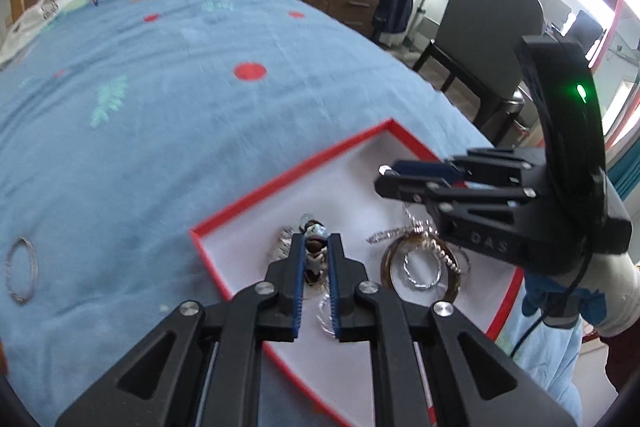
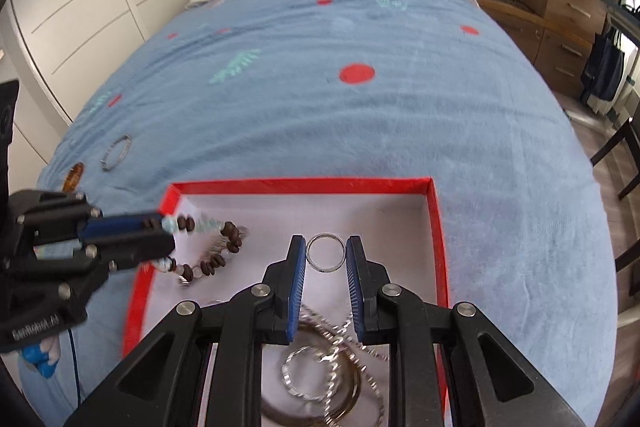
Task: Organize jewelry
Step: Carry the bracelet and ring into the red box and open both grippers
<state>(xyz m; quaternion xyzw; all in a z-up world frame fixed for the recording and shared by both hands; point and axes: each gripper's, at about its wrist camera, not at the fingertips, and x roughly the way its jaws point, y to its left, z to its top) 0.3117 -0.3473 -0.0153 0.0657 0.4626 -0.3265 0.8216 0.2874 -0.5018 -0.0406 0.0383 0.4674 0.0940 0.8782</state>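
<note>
Left gripper (image 1: 316, 247) clamps beaded bracelet (image 2: 216, 247) over red tray (image 2: 438, 227); right gripper (image 2: 326, 253) pinches silver ring (image 2: 320, 265), 2 grips on.

"DAS" on right gripper (image 1: 386, 175); "GenRobot.AI", left gripper (image 2: 170, 241)

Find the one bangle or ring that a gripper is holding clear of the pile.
The thin silver ring, pinched between the right gripper pads above the red tray. The other bangles lie loose in the tray or on the blue bedspread.
</note>
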